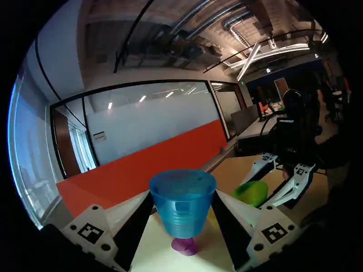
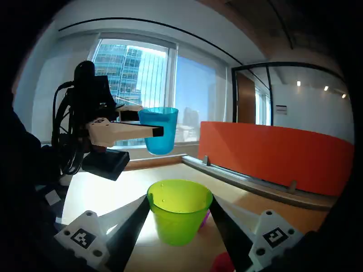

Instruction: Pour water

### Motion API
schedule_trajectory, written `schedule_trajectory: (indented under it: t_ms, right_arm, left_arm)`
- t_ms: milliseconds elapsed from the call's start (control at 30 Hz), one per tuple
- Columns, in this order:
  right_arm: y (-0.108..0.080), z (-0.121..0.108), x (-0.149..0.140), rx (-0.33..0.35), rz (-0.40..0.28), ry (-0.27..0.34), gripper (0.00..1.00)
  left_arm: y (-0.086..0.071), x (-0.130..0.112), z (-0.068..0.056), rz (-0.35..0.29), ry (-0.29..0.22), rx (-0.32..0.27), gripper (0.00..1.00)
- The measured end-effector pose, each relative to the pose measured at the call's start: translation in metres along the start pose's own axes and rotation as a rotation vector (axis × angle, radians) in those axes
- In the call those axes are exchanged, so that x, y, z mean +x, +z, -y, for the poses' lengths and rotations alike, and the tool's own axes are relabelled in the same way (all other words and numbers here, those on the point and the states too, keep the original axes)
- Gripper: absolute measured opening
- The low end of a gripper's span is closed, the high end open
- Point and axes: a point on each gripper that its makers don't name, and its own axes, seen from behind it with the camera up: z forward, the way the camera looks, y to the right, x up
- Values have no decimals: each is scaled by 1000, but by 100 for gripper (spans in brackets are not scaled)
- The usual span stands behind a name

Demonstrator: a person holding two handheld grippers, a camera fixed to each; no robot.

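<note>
My left gripper (image 1: 182,213) is shut on a translucent blue cup (image 1: 182,201), held upright above the table. In the right gripper view that blue cup (image 2: 159,129) hangs raised at upper left, clamped in the left gripper (image 2: 152,130). A lime green cup (image 2: 179,211) stands upright between the fingers of my right gripper (image 2: 180,217), which is shut on it. From the left gripper view the green cup (image 1: 251,192) sits lower right, held by the right gripper (image 1: 267,190). The cups are apart, the blue one higher. I cannot see water in either.
A purple object (image 1: 183,246) lies on the pale wooden table (image 2: 113,190) under the blue cup; a pink-red object (image 2: 222,263) sits near the green cup. An orange partition (image 2: 277,149) runs along the table's far side. Windows stand behind.
</note>
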Motion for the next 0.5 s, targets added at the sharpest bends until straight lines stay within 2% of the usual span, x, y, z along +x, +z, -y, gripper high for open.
schedule_trajectory:
  t_ms: [500]
  right_arm:
    - [3,23,-3,43,8,-3,92]
  left_arm:
    - [-1,19,7,-22,122,23,84]
